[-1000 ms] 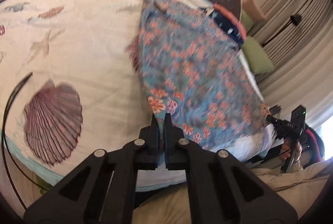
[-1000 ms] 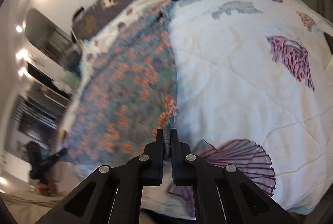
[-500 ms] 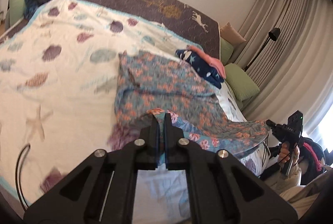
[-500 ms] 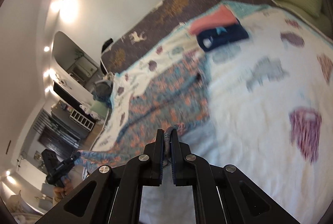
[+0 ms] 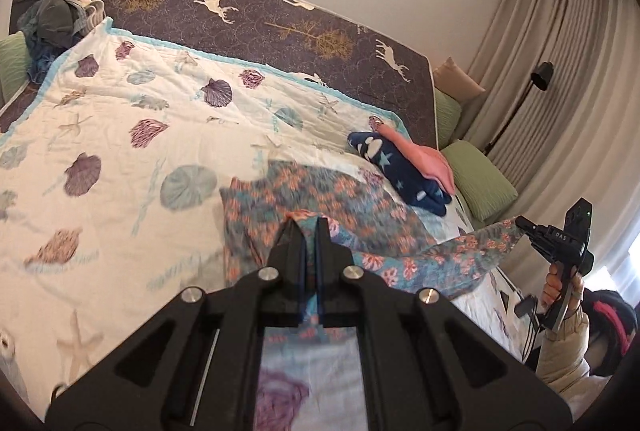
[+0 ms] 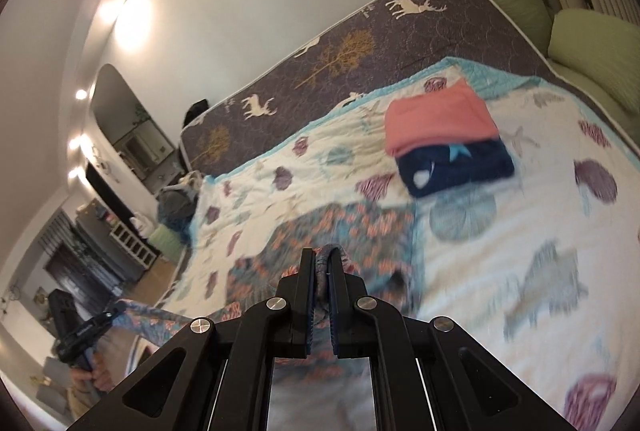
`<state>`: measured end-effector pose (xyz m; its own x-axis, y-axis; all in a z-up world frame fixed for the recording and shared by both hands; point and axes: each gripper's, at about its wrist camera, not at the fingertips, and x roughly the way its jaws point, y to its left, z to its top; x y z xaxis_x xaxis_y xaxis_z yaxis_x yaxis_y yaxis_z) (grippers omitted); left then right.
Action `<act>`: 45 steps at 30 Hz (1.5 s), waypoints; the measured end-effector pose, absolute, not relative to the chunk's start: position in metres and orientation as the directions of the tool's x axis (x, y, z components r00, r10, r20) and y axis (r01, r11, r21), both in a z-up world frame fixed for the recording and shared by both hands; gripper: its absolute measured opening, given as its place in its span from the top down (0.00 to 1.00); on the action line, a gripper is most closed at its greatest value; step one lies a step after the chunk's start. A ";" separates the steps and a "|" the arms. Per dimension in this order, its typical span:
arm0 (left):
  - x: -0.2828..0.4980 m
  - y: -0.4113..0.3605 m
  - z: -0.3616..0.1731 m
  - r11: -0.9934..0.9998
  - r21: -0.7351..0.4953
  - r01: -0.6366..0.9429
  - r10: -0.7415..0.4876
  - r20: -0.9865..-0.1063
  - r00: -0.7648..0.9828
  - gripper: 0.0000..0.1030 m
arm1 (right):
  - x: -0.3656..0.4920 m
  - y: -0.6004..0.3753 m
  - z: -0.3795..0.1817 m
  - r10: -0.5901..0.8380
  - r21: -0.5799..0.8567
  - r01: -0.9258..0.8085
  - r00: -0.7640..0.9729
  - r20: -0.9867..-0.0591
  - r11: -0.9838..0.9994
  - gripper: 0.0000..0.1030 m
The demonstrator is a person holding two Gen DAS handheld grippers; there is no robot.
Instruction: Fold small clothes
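A blue floral garment (image 5: 352, 207) with orange flowers hangs between both grippers above the bed, its far end lying on the quilt. My left gripper (image 5: 307, 227) is shut on one corner of it. My right gripper (image 6: 322, 259) is shut on the other corner; it also shows in the left wrist view (image 5: 524, 225), held up at the right with the cloth stretched to it. In the right wrist view the garment (image 6: 352, 231) drapes ahead and the left gripper (image 6: 114, 313) holds its far corner at lower left.
A white seashell quilt (image 5: 120, 151) covers the bed. Folded navy and pink clothes (image 5: 412, 171) lie stacked near the headboard (image 5: 280, 27); they also show in the right wrist view (image 6: 444, 139). Green pillows (image 5: 480, 183) and curtains stand at the right. A clothes pile (image 5: 56, 19) lies at far left.
Both grippers have lifted the garment's near edge up off the quilt and carried it toward the headboard. The views tilted up from the quilt to the room.
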<state>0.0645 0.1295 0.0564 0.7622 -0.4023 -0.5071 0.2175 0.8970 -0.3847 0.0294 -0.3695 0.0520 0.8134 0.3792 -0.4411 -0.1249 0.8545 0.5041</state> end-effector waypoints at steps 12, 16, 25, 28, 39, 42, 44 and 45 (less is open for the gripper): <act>0.233 0.139 0.001 0.909 -0.408 0.083 -0.346 -0.631 0.694 0.95 | 0.209 -0.358 0.016 0.257 0.424 0.012 0.780 -0.571 0.905 0.95; 0.278 0.140 -0.043 0.912 -0.409 0.032 -0.334 -0.695 0.637 0.95 | 0.262 -0.349 -0.017 0.231 0.380 0.037 0.739 -0.633 0.924 0.94; 0.285 0.158 -0.085 0.913 -0.398 -0.090 -0.268 -0.751 0.603 0.63 | 0.278 -0.353 -0.057 0.101 0.276 0.153 0.681 -0.725 0.949 0.80; 0.269 0.162 -0.060 0.931 -0.357 -0.075 -0.217 -0.708 0.672 0.63 | 0.254 -0.352 -0.034 0.024 0.203 0.157 0.732 -0.680 0.966 0.74; 0.216 0.045 -0.080 0.901 -0.278 0.333 -0.412 -0.790 0.454 0.44 | 0.210 -0.238 -0.072 0.136 0.041 -0.194 0.504 -0.853 0.980 0.67; 0.238 0.025 -0.106 0.910 -0.253 0.329 -0.375 -0.841 0.390 0.44 | 0.233 -0.232 -0.090 0.092 0.006 -0.179 0.478 -0.873 0.984 0.67; 0.252 0.020 -0.104 0.908 -0.248 0.339 -0.377 -0.836 0.399 0.43 | 0.249 -0.235 -0.091 0.086 -0.004 -0.184 0.475 -0.876 0.983 0.66; 0.262 0.019 -0.100 0.909 -0.247 0.336 -0.377 -0.832 0.408 0.43 | 0.262 -0.236 -0.090 0.068 -0.022 -0.178 0.484 -0.873 0.984 0.66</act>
